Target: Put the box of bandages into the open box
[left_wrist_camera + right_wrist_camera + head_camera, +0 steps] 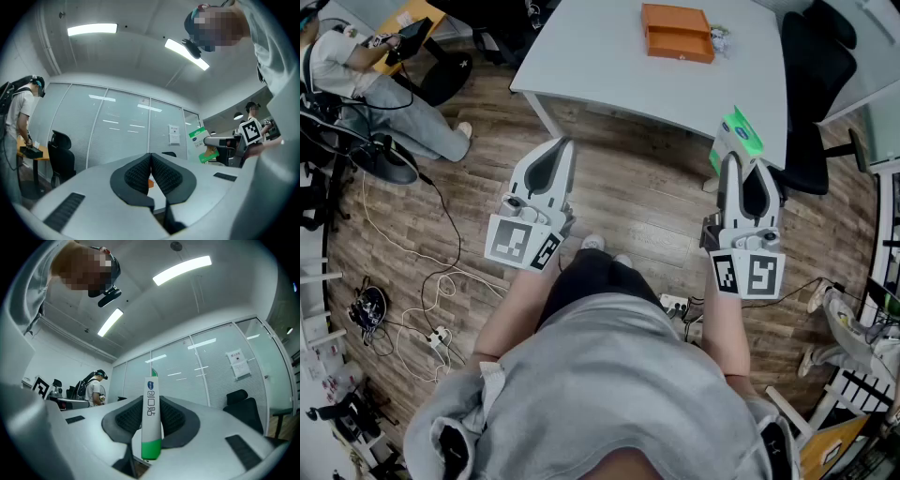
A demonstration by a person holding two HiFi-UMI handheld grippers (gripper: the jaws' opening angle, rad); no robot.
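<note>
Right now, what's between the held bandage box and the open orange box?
Head view: only bare white table between bandage box and orange box.

Place: an office.
Walls: frosted glass partition panels straight ahead of the fingers of the left gripper, with a paper notice on one panel.
Furniture: a black swivel chair left of those fingers; a white rectangular table beyond them.
Ceiling: long strip lights above.
Floor: wood-look planks, with a white power strip behind the fingers.
</note>
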